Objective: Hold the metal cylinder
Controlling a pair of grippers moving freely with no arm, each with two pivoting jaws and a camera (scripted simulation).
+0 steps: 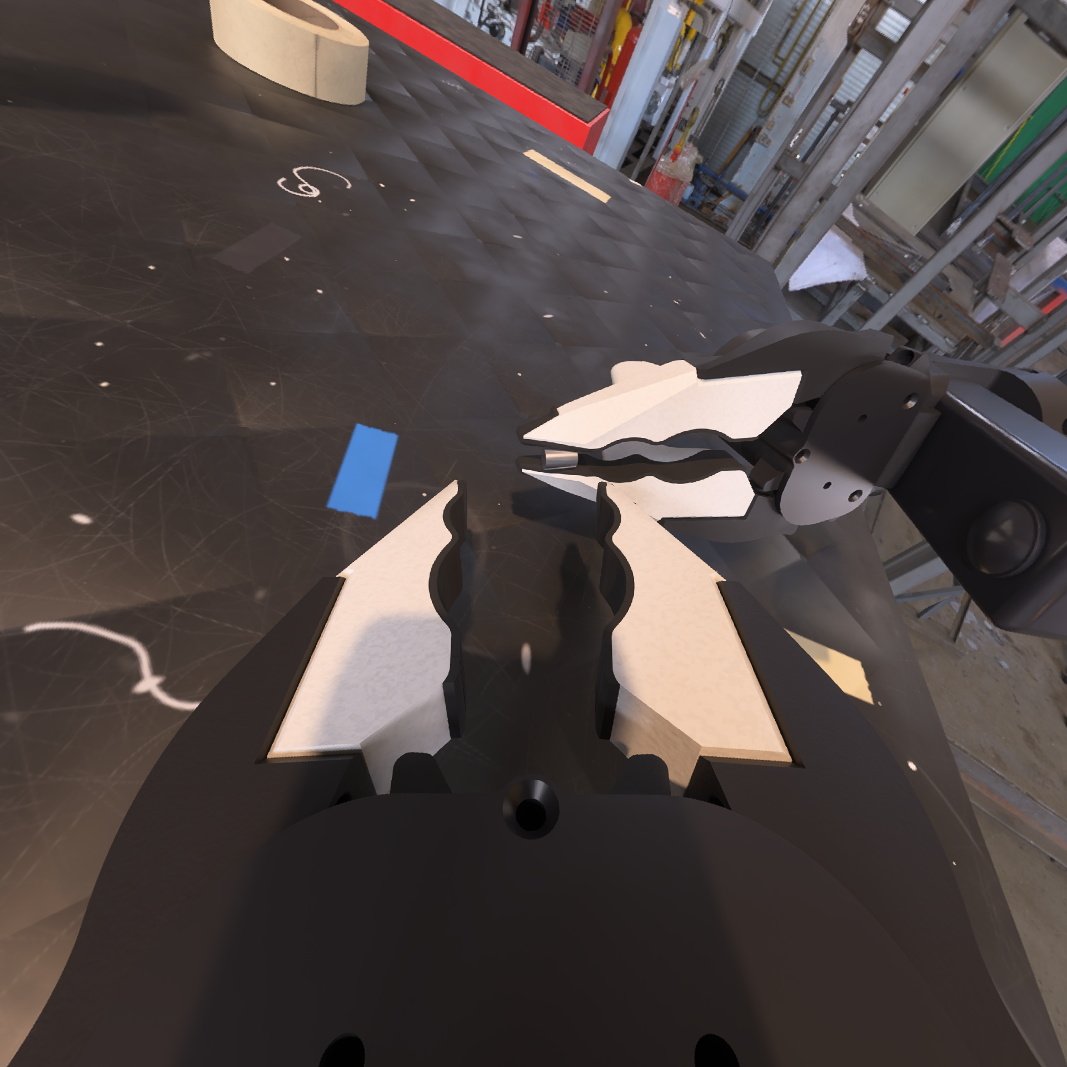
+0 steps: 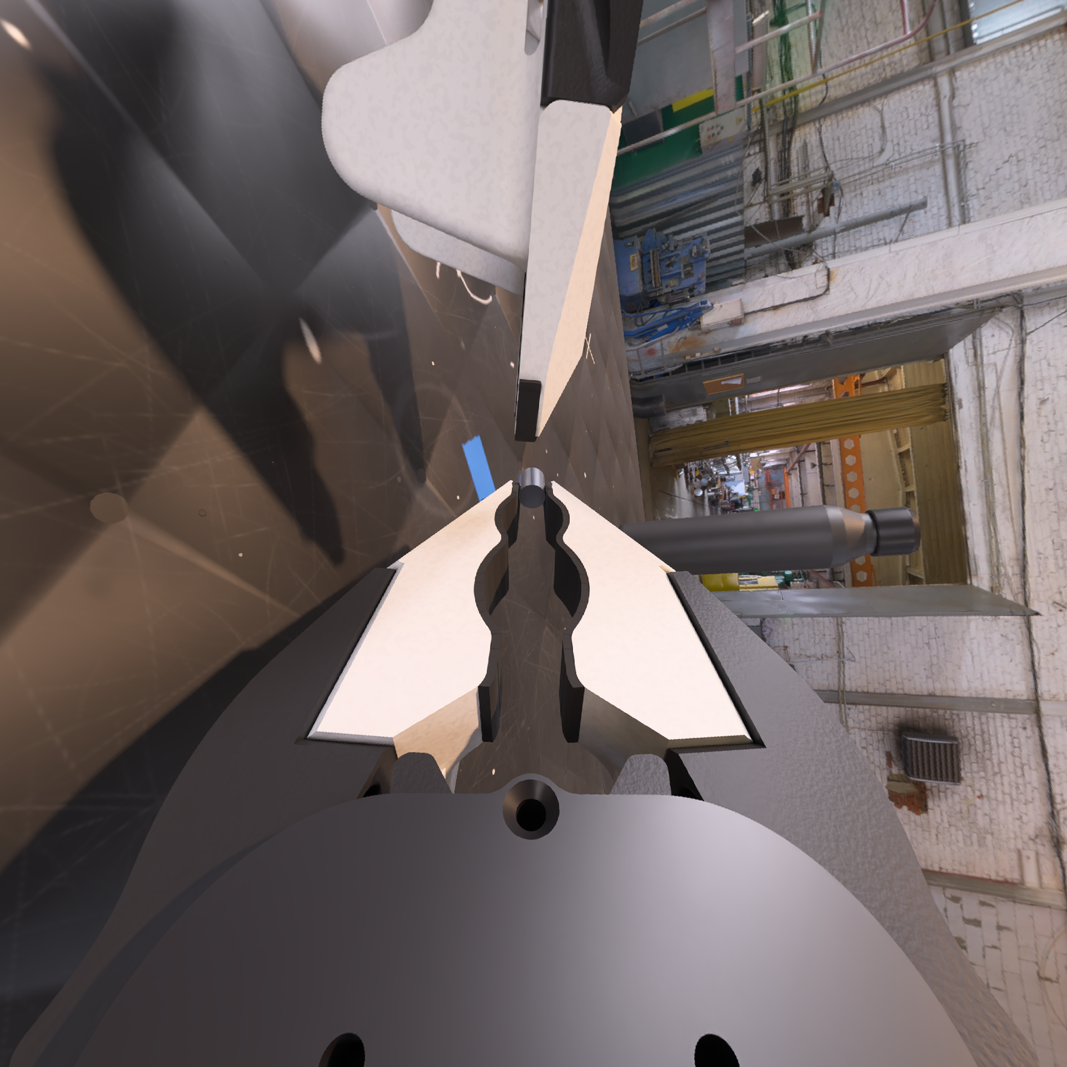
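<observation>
A small metal cylinder (image 1: 558, 460) is pinched at the tips of my right gripper (image 1: 526, 457), which reaches in from the right, just above the dark table (image 1: 173, 346). In the right wrist view the cylinder (image 2: 531, 494) shows end-on between the tips of the right gripper (image 2: 531, 491), whose jaws are closed on it. My left gripper (image 1: 532, 499) is open and empty, its tips just short of the right gripper's tips. One of its white fingers (image 2: 548, 260) hangs close beyond the cylinder in the right wrist view.
A roll of beige tape (image 1: 288, 46) lies at the far side of the table. A blue tape patch (image 1: 364, 469) is left of the grippers. A dark grey capped tube (image 2: 779, 540) stands beside the right gripper. The table edge (image 1: 750, 242) runs along the right.
</observation>
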